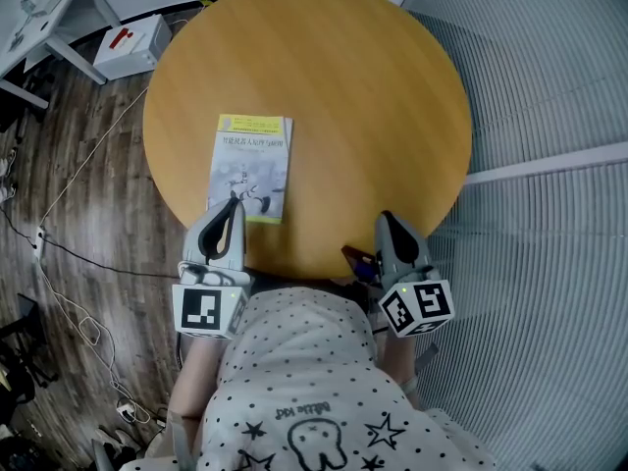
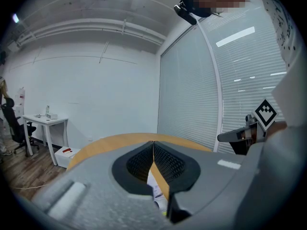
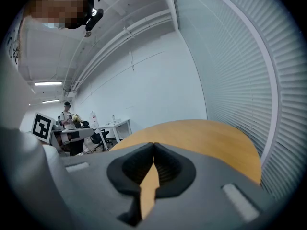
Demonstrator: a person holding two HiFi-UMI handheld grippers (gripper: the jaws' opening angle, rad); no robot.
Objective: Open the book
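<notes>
In the head view, a closed book (image 1: 250, 168) with a yellow-and-white cover is seen lying flat left of centre on the round wooden table (image 1: 373, 96), the left gripper (image 1: 233, 204) being held at its lower edge and the right gripper (image 1: 385, 220) at the table's lower rim, well apart from it. In the left gripper view, the jaws are shown pressed together on nothing, a strip of the cover being glimpsed below them. In the right gripper view, the jaws are seen closed tip to tip, empty, with the table beyond
</notes>
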